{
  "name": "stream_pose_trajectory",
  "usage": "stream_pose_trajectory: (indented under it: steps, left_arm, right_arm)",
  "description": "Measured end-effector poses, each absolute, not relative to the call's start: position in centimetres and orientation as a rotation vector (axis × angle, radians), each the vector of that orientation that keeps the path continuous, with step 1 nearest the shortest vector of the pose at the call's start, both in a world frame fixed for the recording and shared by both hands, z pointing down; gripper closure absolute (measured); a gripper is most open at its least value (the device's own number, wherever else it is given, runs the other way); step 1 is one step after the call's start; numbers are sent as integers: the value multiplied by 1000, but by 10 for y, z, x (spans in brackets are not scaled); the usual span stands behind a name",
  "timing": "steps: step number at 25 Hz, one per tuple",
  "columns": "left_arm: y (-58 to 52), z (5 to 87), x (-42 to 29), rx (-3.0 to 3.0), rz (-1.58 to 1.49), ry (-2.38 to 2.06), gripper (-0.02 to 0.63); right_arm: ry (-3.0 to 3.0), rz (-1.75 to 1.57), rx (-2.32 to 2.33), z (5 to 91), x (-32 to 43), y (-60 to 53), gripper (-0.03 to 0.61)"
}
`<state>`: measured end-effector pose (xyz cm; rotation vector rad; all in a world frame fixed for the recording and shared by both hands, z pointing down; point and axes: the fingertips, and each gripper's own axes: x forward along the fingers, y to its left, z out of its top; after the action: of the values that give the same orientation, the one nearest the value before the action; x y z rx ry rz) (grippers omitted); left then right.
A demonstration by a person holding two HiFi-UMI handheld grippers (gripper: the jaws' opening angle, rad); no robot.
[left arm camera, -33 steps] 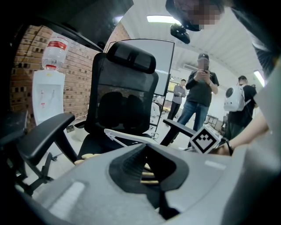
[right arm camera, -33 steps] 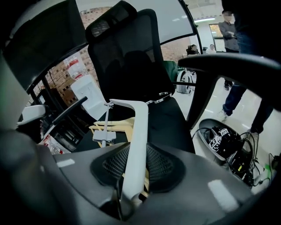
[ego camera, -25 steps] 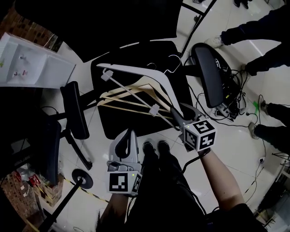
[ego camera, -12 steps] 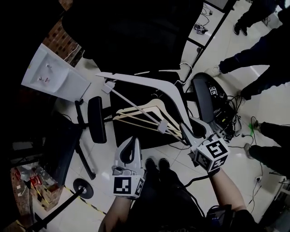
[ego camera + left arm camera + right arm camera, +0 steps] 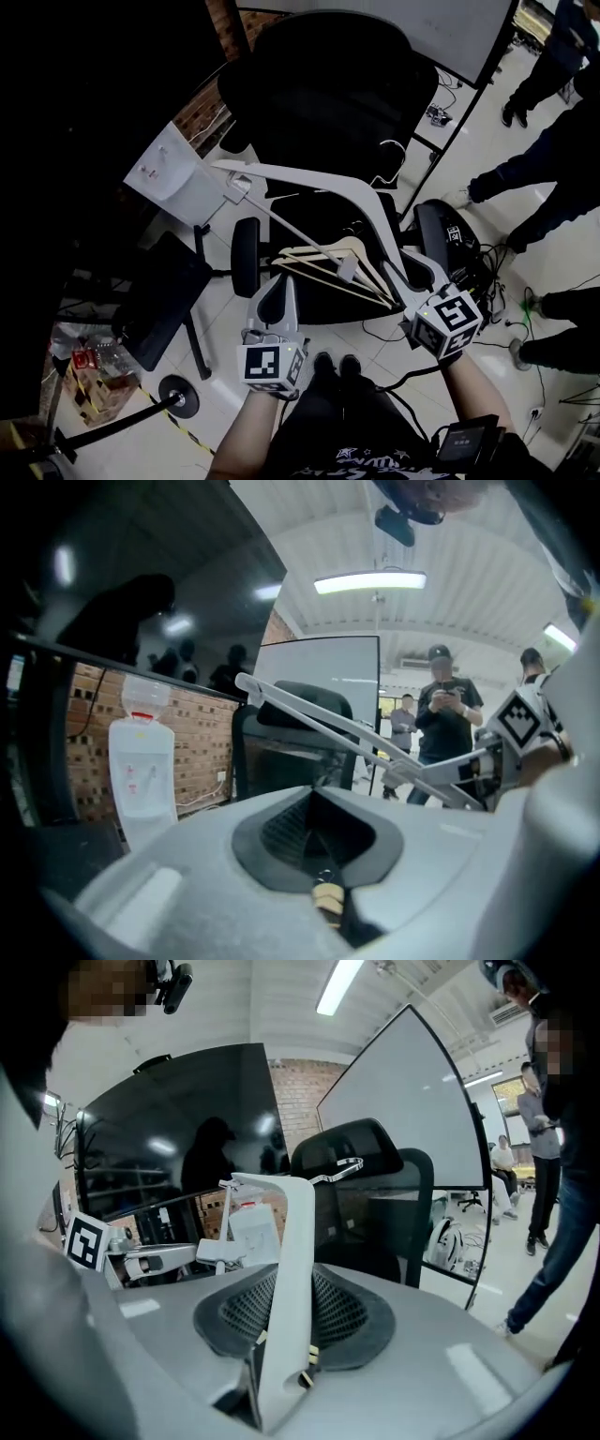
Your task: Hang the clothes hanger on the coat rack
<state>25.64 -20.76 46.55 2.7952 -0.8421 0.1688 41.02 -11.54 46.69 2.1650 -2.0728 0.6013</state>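
A white clothes hanger is clamped in the right gripper at four o'clock; the left gripper, at six, is closed empty.

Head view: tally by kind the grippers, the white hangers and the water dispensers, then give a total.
grippers: 2, the left gripper and the right gripper
white hanger: 1, one end between the right gripper's jaws
water dispenser: 1
total: 4
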Motion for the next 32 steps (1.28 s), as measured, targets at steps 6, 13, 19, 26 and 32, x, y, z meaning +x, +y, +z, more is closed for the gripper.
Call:
stream_pose_trajectory:
  steps: [6, 13, 19, 26, 32]
  left_arm:
    - [-223, 431, 222, 2790, 105, -1022, 610]
    - [-206, 398, 158, 2724, 61, -1264, 610]
    - [-167, 386, 83, 2595, 31, -1512, 610]
    - [-120, 372, 6, 2407, -31, -1829, 610]
    - [-73, 366, -64, 2233, -82, -2097, 609]
  right_arm:
    - [-2257, 480, 2028, 426, 378, -143, 466]
    - [-2521, 448, 1778, 391, 317, -158, 466]
    - [-2699, 291, 1405, 356, 248, -163, 466]
    - [-2874, 98, 986, 319, 155, -159, 465]
    - [-3006, 157, 603, 321, 56, -134, 466]
